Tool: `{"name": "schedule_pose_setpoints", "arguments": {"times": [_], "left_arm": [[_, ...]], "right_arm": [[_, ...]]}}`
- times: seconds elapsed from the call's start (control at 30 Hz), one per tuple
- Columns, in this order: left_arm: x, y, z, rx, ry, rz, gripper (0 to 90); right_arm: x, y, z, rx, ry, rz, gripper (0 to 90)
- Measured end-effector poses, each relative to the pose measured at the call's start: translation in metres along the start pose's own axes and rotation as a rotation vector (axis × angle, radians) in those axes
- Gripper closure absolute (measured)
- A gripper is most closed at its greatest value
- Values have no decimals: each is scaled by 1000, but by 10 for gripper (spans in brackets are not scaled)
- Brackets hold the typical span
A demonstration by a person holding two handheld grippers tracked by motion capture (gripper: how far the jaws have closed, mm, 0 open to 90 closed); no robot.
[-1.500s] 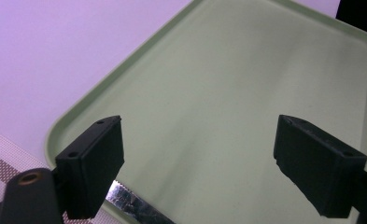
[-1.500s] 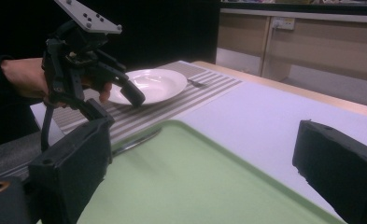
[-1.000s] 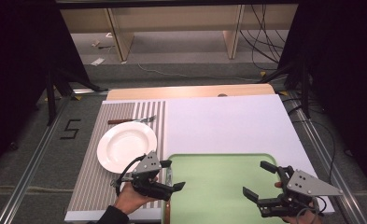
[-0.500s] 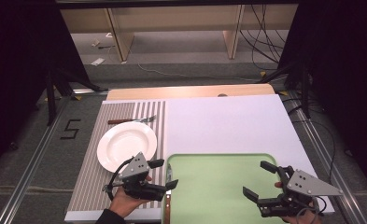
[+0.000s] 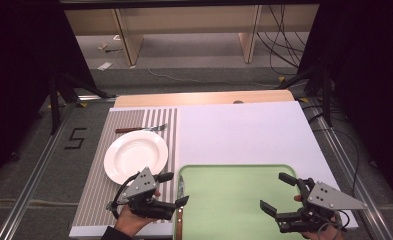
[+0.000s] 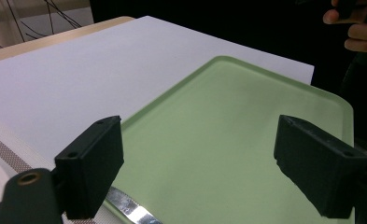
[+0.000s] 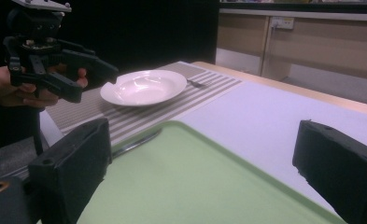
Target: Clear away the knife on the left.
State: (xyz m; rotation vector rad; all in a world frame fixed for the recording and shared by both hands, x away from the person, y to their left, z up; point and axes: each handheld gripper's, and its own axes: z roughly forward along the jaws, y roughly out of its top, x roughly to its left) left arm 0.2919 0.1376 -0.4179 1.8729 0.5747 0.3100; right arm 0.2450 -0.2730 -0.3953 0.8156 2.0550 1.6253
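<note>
While both tools hover with jaws spread wide and nothing between them, the green tray [image 5: 234, 200] serves as the reference point for this listing.

Left gripper [image 5: 173, 190]: released, held in a hand [image 5: 130, 220] just off the tray's left edge, jaws pointing toward the tray. In the left gripper view the two black jaws stand far apart over the tray's near left corner, grasping nothing.

Right gripper [image 5: 279, 194]: released, held low at the tray's right edge, jaws aimed leftward across the tray's surface. In the right gripper view its jaws frame the bare tray floor.

Knife [image 5: 180, 210]: lies on the table just beside the tray's left rim, running along it, handle toward the person, blade toward the far side; directly beneath the left gripper's jaws, not touched.

White plate [image 5: 135, 156]: up and left of the tray, resting on the striped placemat [image 5: 96, 195], close to the tray's far left corner.

Fork [image 5: 141, 129]: beyond the plate, farther from the tray, lying crosswise on the placemat.

White sheet [image 5: 239, 135]: spread under the tray and past its far rim.
</note>
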Motion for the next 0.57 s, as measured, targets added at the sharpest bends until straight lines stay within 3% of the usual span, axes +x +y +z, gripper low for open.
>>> {"name": "schedule_pose_setpoints", "arguments": {"times": [0.57], "left_arm": [[0,1,3,14,-10,4,158]], "right_arm": [[0,0,0,-1,2,-3,56]]}}
